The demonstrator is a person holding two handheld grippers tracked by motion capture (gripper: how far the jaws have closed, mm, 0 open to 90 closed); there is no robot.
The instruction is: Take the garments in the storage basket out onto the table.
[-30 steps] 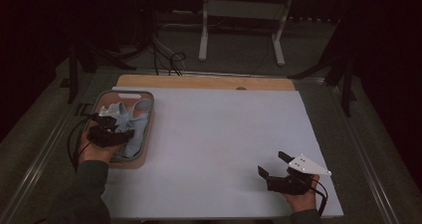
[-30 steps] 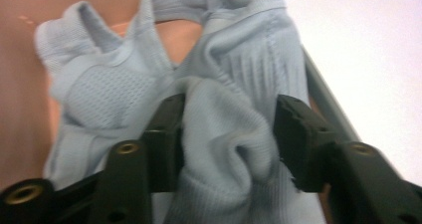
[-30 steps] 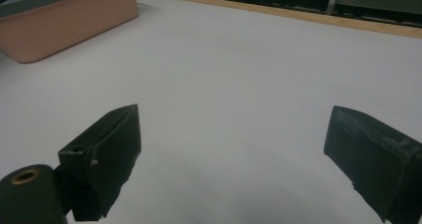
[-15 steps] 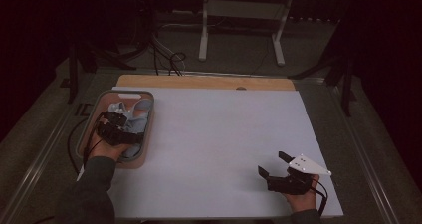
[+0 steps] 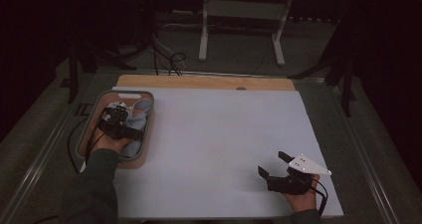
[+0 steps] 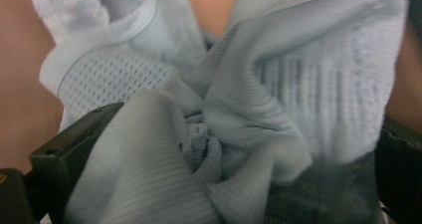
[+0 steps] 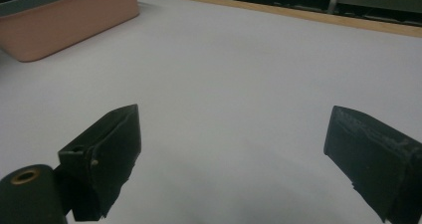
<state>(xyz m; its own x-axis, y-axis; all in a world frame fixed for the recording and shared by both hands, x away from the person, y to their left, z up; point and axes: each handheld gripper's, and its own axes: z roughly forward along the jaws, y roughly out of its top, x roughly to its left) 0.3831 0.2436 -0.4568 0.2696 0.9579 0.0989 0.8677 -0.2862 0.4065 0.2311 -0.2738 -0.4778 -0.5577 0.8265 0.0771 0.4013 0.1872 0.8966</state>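
Socks (image 6: 239,119) lie bunched in the bin (image 5: 87,129) at bench left. Left gripper (image 5: 118,118) jaws have just opened wide around them. Right gripper (image 5: 274,165) rests apart, empty, on the bench (image 5: 224,134).

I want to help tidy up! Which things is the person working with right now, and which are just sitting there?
In use:
- left tongs, open wide, pushed into the socks
- pale blue socks, bunched between those jaws
- pink basket holding the socks

Just there:
- right tongs, open, nothing between them
- white sheet on the table
- metal stand behind
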